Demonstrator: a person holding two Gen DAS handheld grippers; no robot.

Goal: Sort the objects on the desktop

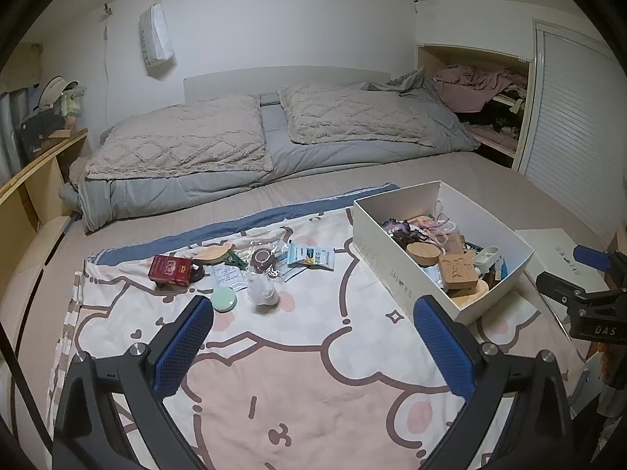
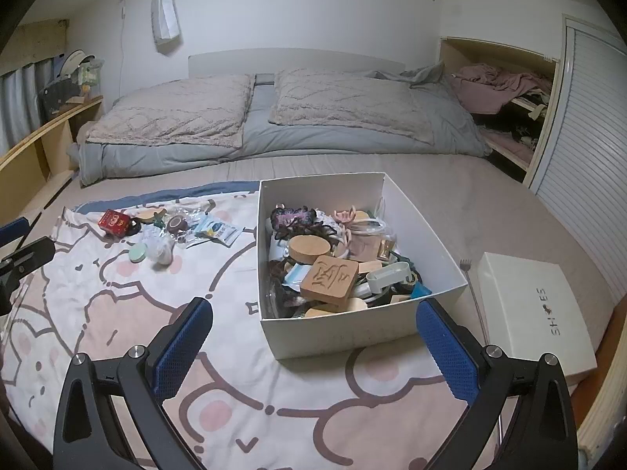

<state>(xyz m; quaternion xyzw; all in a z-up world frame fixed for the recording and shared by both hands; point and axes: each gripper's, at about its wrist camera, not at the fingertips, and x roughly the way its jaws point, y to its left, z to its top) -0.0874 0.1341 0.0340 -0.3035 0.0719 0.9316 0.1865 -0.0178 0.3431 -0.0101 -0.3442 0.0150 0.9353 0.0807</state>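
A white shoebox (image 2: 352, 333) full of small items stands on a cartoon-print sheet (image 2: 117, 313) on the bed; it also shows in the left wrist view (image 1: 395, 274). A carved wooden block (image 2: 329, 277) lies on top inside it. Loose items lie on the sheet: a red box (image 1: 170, 270), a green round lid (image 1: 223, 299), a blue-white sachet (image 1: 309, 255), a clear-wrapped white thing (image 1: 262, 290). My left gripper (image 1: 313, 348) is open and empty, short of these items. My right gripper (image 2: 313, 348) is open and empty, in front of the shoebox.
The shoebox lid (image 2: 537, 309) lies right of the box near the bed's edge. Pillows (image 2: 172, 117) and a grey duvet lie at the far end. A wooden shelf (image 1: 35, 172) runs along the left, an open closet (image 2: 509, 109) at the right.
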